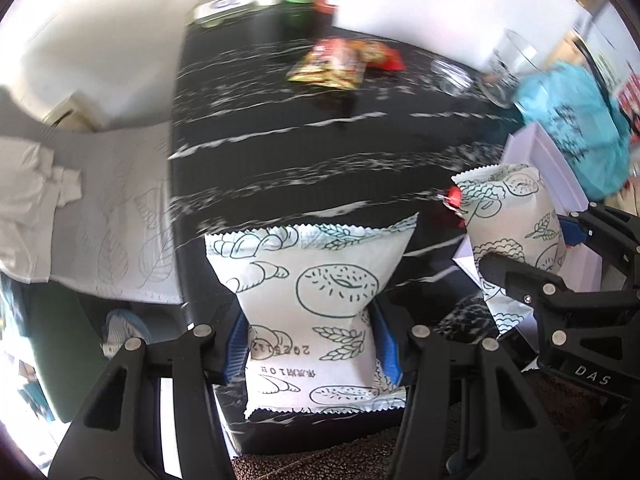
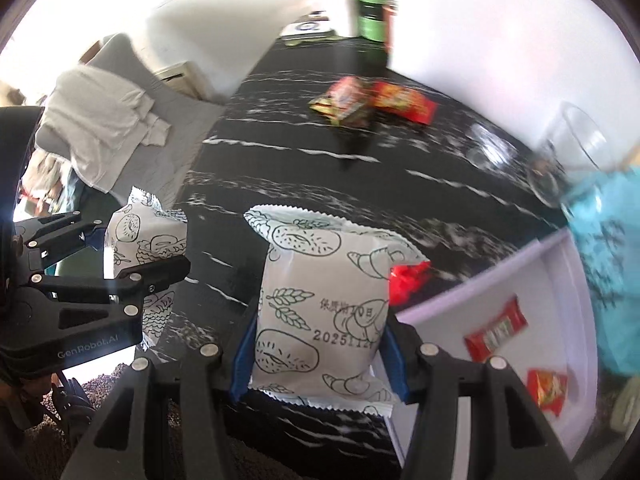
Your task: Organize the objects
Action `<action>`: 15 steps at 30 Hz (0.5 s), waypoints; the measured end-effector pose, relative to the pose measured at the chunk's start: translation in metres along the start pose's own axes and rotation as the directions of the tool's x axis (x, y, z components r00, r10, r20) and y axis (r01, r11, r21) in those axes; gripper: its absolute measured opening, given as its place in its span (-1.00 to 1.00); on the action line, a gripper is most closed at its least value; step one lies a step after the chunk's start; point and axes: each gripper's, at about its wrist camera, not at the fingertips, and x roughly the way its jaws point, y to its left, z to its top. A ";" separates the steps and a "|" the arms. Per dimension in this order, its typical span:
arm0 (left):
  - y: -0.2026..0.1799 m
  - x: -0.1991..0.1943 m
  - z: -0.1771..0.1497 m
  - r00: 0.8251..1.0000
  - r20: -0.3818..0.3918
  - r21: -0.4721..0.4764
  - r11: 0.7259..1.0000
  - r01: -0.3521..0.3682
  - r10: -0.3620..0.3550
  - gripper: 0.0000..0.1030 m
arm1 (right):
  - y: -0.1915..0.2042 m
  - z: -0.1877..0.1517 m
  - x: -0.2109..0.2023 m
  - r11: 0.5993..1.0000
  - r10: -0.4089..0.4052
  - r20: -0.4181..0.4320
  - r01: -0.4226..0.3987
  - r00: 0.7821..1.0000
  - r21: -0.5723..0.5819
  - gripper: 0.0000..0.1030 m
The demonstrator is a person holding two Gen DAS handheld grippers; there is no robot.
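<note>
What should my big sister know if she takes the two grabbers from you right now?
Left gripper: shut on a white bread-print snack packet.
Right gripper: shut on a second white bread-print packet.
Both are held above the black marble-pattern table.
Done: two small red wrappers lie in the white tray.
Left: both held packets, plus the colourful snack bags far back on the table.

Right tongs (image 2: 316,354) clamped on a white pastry-print packet (image 2: 320,312) above the black marbled bench (image 2: 320,184). At left, the left tongs (image 2: 136,256) grip a matching packet (image 2: 144,240). At right, a white tray (image 2: 460,292) holds two red sachets (image 2: 496,334). Further snack packets (image 2: 376,104) lie well apart, toward the far edge.
</note>
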 end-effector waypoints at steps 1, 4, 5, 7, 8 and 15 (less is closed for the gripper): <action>-0.006 0.001 0.002 1.000 -0.002 0.018 1.000 0.006 -0.006 0.00 | -0.005 -0.004 -0.002 1.000 -0.006 0.001 0.006 1.000 0.015 0.06; -0.028 0.006 0.009 1.000 -0.012 0.087 0.996 0.028 -0.027 0.00 | -0.023 -0.017 -0.008 0.997 -0.026 -0.003 0.026 1.000 0.074 0.06; -0.034 0.007 0.010 0.999 -0.015 0.108 0.994 0.036 -0.034 0.00 | -0.029 -0.022 -0.009 0.994 -0.033 -0.004 0.034 0.999 0.101 0.06; -0.050 0.010 0.014 0.999 -0.017 0.160 0.986 0.046 -0.044 0.00 | -0.040 -0.030 -0.010 0.989 -0.047 -0.008 0.047 0.999 0.141 0.06; -0.056 0.010 0.016 0.999 -0.017 0.181 0.982 0.050 -0.047 0.00 | -0.048 -0.035 -0.012 0.984 -0.057 -0.009 0.057 0.998 0.168 0.06; -0.108 0.019 0.025 0.995 -0.046 0.335 0.937 0.099 -0.089 -0.01 | -0.078 -0.062 -0.022 0.954 -0.092 -0.017 0.093 0.996 0.286 0.06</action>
